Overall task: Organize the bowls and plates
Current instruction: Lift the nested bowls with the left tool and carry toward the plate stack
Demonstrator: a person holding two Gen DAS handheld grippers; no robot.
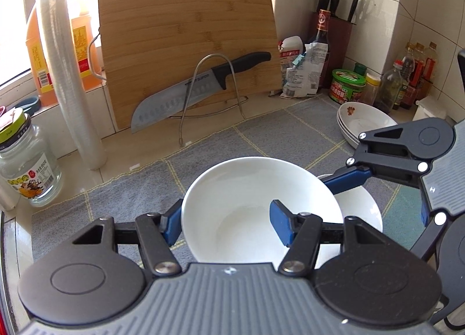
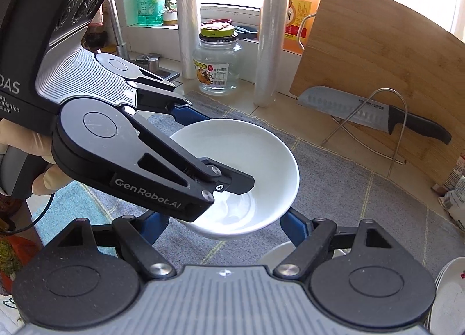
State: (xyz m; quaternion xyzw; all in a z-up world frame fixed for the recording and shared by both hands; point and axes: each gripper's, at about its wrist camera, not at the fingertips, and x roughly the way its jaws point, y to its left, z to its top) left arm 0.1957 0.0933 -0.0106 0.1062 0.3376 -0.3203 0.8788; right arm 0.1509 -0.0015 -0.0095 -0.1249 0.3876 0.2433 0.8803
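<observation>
Left gripper (image 1: 225, 226) clamping white bowl's (image 1: 255, 189) near wall

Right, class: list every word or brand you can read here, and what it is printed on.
"GenRobot.AI": on the left gripper.
"SUPOR": on the knife blade.
"DAS", cut off: the left gripper's body.
Labels on the jar and the orange bottle: too small to read.

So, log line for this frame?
left tool: shut on white bowl rim | right tool: grip unclear, at second white dish
</observation>
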